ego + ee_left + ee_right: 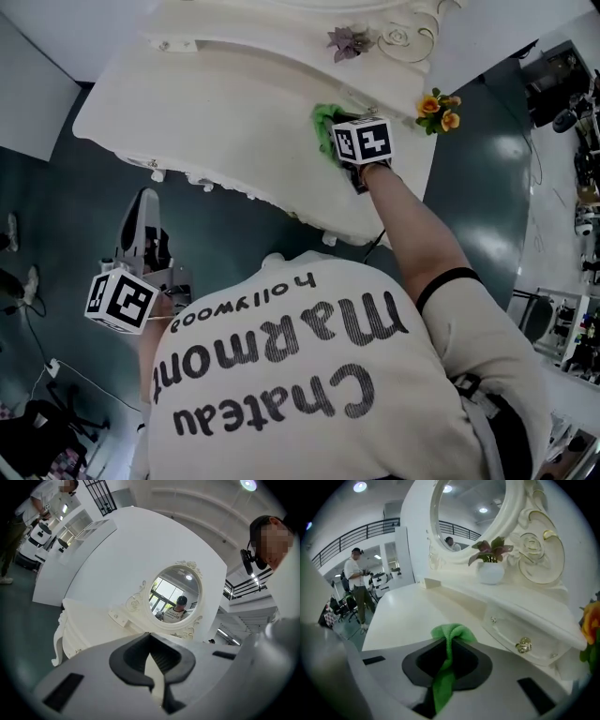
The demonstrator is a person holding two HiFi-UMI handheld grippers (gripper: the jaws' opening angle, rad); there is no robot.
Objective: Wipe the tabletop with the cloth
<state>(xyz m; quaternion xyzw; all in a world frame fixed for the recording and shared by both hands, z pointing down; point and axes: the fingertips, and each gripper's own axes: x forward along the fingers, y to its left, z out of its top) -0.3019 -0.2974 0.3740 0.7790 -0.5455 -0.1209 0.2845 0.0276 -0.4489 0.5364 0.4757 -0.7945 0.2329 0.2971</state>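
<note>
The green cloth (324,121) lies bunched on the white dressing table (216,112), near its right end and below the raised shelf. My right gripper (339,133) is down on it; the marker cube hides the jaws in the head view. In the right gripper view the cloth (453,632) is pinched between the shut jaws of the right gripper (449,643), a fold bulging past the tips onto the tabletop (408,616). My left gripper (145,204) hangs over the floor, off the table's near edge. The left gripper (151,638) is shut and holds nothing, pointing at the table (89,630).
A potted plant (490,571) stands on the shelf under the oval mirror (176,597). Orange flowers (437,111) sit at the table's right end. A small drawer with a brass knob (525,645) is just right of the cloth. A person (357,585) stands far off.
</note>
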